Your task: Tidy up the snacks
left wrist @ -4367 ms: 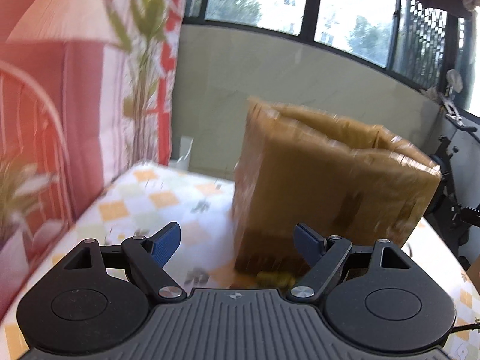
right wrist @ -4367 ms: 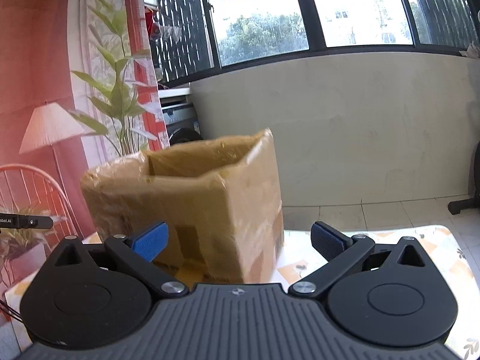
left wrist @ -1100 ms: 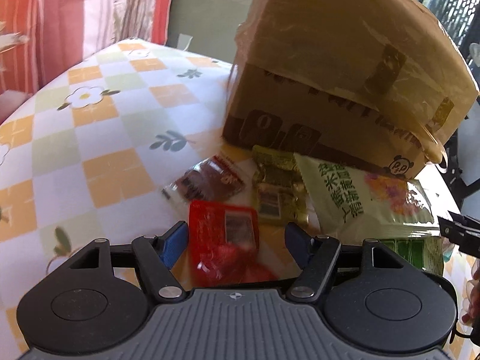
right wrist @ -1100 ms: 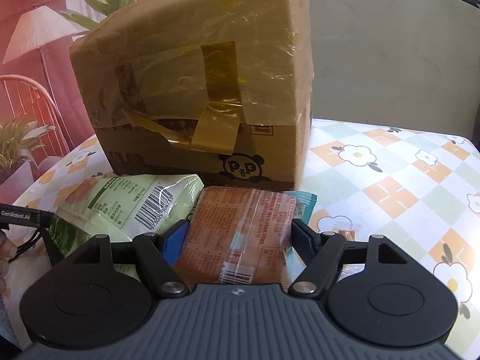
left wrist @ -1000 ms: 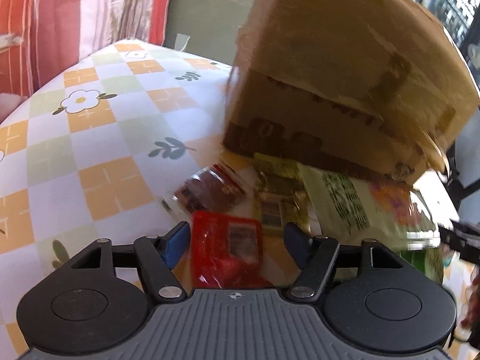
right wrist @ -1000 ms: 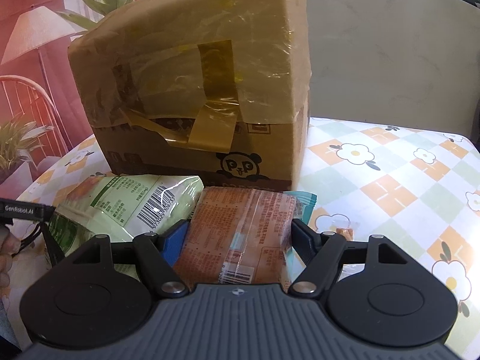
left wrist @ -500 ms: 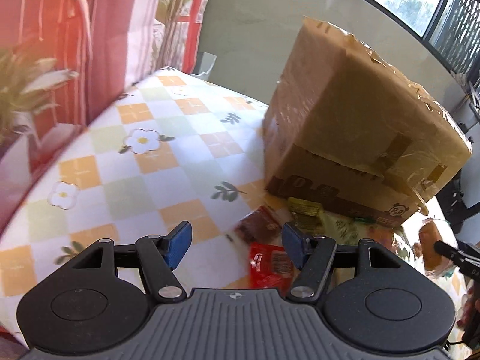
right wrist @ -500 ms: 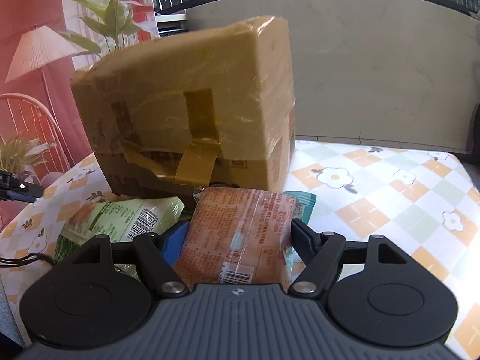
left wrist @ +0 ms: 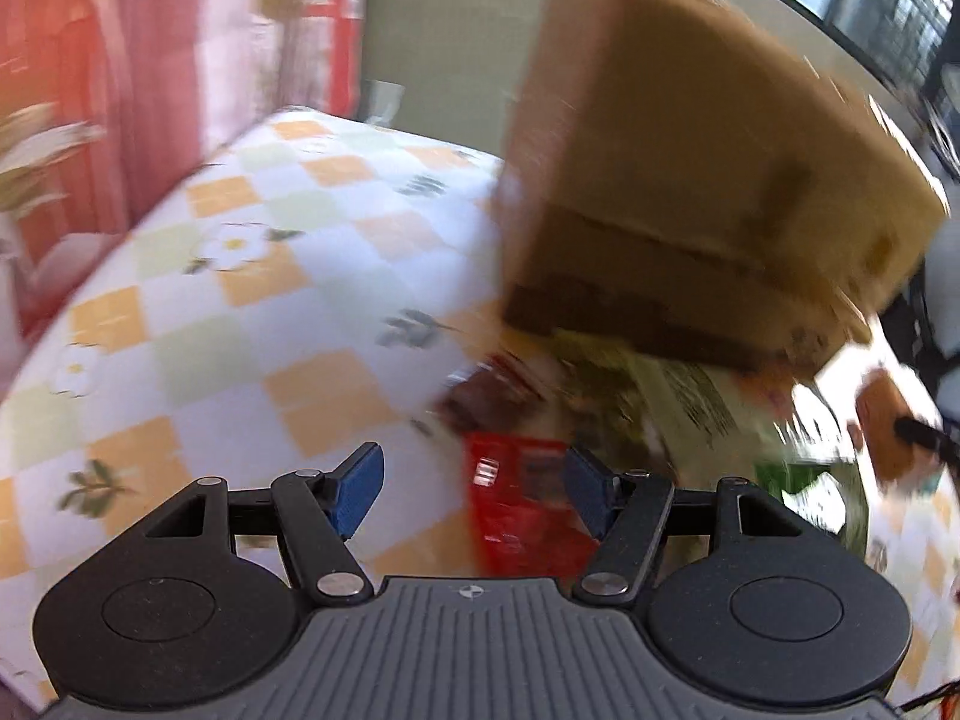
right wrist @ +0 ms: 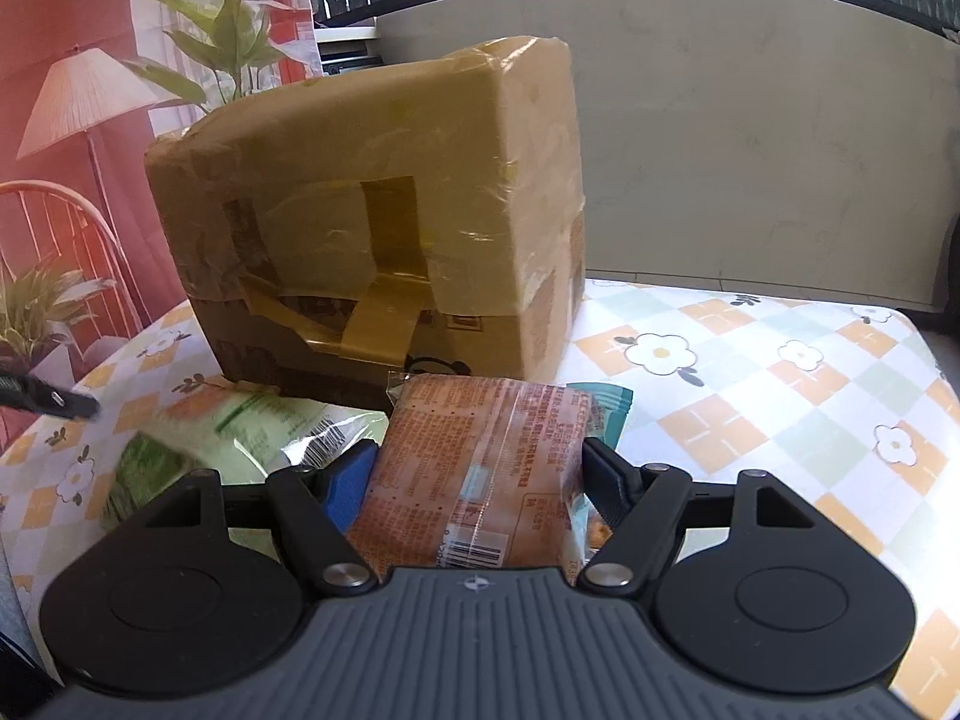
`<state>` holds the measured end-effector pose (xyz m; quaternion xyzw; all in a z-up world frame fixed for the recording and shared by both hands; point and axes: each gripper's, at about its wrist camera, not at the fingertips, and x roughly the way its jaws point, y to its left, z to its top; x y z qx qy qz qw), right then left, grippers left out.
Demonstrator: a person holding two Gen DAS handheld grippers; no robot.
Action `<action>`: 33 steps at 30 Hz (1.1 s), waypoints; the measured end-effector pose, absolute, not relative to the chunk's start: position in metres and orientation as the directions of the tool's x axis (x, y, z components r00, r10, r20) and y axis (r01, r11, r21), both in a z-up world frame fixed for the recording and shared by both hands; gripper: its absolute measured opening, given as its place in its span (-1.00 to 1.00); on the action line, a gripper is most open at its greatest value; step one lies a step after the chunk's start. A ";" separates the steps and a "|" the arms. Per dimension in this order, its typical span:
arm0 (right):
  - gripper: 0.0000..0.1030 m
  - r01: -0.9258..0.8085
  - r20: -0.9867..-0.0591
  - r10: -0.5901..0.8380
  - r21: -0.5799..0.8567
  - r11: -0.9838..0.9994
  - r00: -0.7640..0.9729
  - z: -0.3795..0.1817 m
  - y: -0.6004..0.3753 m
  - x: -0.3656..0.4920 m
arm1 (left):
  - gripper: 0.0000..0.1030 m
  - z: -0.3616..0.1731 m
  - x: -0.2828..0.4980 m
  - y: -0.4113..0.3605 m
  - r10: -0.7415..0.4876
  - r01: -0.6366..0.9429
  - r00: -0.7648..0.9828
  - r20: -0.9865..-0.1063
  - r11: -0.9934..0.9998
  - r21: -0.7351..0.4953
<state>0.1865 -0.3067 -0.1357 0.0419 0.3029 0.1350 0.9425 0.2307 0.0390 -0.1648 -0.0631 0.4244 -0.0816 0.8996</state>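
A taped cardboard box (left wrist: 690, 192) (right wrist: 384, 228) stands on the flower-checked tablecloth (left wrist: 240, 312). Snack packets lie in front of it: a red packet (left wrist: 516, 498), a dark brown one (left wrist: 492, 396) and a pale green bag (right wrist: 240, 438). My left gripper (left wrist: 474, 486) hangs open above the cloth; the red packet lies on the table below its right finger. This view is blurred. My right gripper (right wrist: 477, 474) is shut on an orange-brown snack packet (right wrist: 480, 456), held off the table. A teal packet (right wrist: 606, 414) peeks out behind it.
A red wall hanging with a lamp print (right wrist: 84, 102) and a leafy plant (right wrist: 228, 42) stand at the left. Behind the table runs a low grey wall (right wrist: 750, 150) under windows. The table's right edge (right wrist: 924, 348) is close by.
My left gripper has lifted and pulled back from the red packet, which stays on the table. My right gripper has risen slightly with the orange-brown packet still in it.
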 end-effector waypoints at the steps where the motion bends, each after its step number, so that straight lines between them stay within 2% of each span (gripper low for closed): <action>1: 0.44 -0.233 -0.558 0.284 0.163 0.959 0.780 -0.136 -0.305 0.186 | 0.33 -0.169 0.232 0.032 -0.204 0.111 0.624 -0.754 0.979 -0.172; 8: 0.44 -0.240 -0.556 0.298 0.177 0.954 0.775 -0.137 -0.303 0.186 | 0.34 -0.201 0.236 0.004 -0.163 0.155 0.586 -0.793 0.984 -0.088; 12: 0.44 -0.243 -0.562 0.302 0.179 0.953 0.770 -0.139 -0.300 0.186 | 0.35 -0.205 0.228 -0.001 -0.133 0.171 0.612 -0.780 0.985 -0.034; 13: 0.44 -0.243 -0.563 0.302 0.180 0.953 0.769 -0.139 -0.299 0.186 | 0.22 -0.206 0.227 -0.002 -0.121 0.165 0.616 -0.778 0.986 -0.023; 14: 0.44 -0.243 -0.564 0.302 0.180 0.953 0.768 -0.139 -0.298 0.186 | -0.01 -0.205 0.224 -0.005 -0.102 0.158 0.621 -0.777 0.987 -0.003; 15: 0.44 -0.243 -0.564 0.303 0.181 0.953 0.768 -0.139 -0.297 0.186 | -0.02 -0.204 0.223 -0.004 -0.094 0.163 0.627 -0.774 0.986 0.013; 17: 0.44 -0.246 -0.561 0.307 0.183 0.952 0.769 -0.139 -0.297 0.185 | -0.11 -0.201 0.221 0.002 -0.144 0.181 0.617 -0.774 0.983 -0.039; 19: 0.44 -0.250 -0.558 0.310 0.183 0.951 0.770 -0.137 -0.295 0.185 | -0.36 -0.194 0.216 0.007 -0.161 0.189 0.643 -0.749 0.981 -0.049; 21: 0.44 -0.256 -0.553 0.314 0.181 0.949 0.772 -0.136 -0.295 0.183 | -0.43 -0.187 0.212 0.008 -0.159 0.201 0.652 -0.741 0.979 -0.034; 24: 0.44 -0.265 -0.549 0.320 0.180 0.947 0.772 -0.135 -0.293 0.183 | -0.65 -0.182 0.211 0.010 -0.178 0.217 0.654 -0.735 0.975 -0.043; 30: 0.44 -0.268 -0.543 0.325 0.185 0.946 0.774 -0.134 -0.291 0.183 | -0.56 -0.193 0.211 0.005 -0.188 0.237 0.616 -0.765 0.970 -0.047; 32: 0.44 -0.272 -0.538 0.330 0.186 0.944 0.776 -0.133 -0.291 0.181 | -0.15 -0.199 0.209 0.001 -0.185 0.247 0.588 -0.787 0.968 -0.043; 33: 0.44 -0.274 -0.536 0.331 0.186 0.944 0.777 -0.133 -0.291 0.180 | -0.06 -0.199 0.206 -0.001 -0.184 0.250 0.592 -0.784 0.968 -0.038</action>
